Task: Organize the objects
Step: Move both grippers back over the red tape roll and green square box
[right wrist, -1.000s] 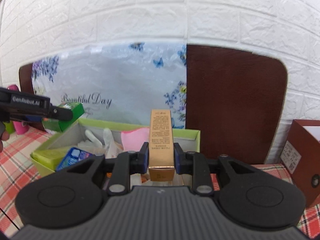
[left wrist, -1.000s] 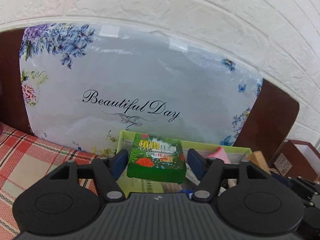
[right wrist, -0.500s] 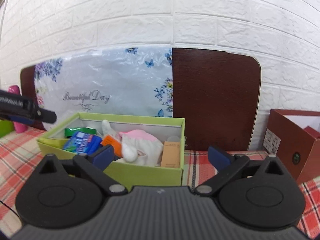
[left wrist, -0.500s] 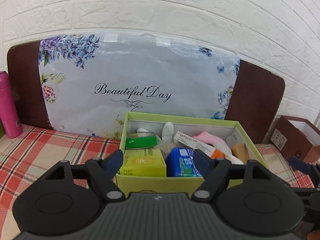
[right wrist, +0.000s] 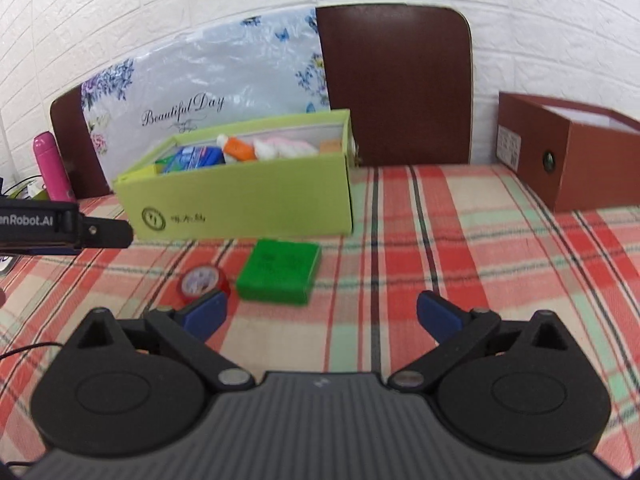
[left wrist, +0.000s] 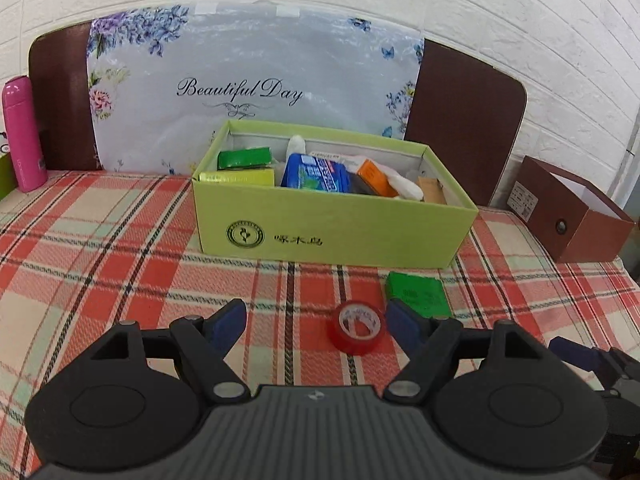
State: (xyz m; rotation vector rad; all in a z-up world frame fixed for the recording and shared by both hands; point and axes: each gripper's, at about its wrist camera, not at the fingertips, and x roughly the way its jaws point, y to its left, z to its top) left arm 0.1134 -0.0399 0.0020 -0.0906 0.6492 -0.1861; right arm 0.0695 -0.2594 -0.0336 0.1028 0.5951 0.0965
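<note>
A: Where do the loose things lie?

B: A round roll of red tape (left wrist: 356, 327) sits on the red plaid tabletop (left wrist: 120, 264), just ahead of the left hand-held gripper (left wrist: 316, 320) and nearer its right finger. Just beside the tape, further right, lies a flat green cardboard box (left wrist: 418, 294); in the right wrist view the same green box (right wrist: 280, 270) lies ahead-left of the right hand-held gripper (right wrist: 322, 312).

A: And the container?

B: An open lime-green cardboard box (left wrist: 332, 228) stands beyond both, filled with packets: a blue pack (left wrist: 316, 172), a yellow-green carton (left wrist: 240, 178), an orange packet (left wrist: 372, 178). Its front wall is close to the green box but apart from it.

A: Room to move?

B: Bare cloth stretches left of the left gripper and ahead-right of the right one, up to a brown open cardboard box (right wrist: 568, 156) by the white brick wall (right wrist: 200, 0).

A: The jaws?

B: Both spread wide, holding nothing, touching nothing.
</note>
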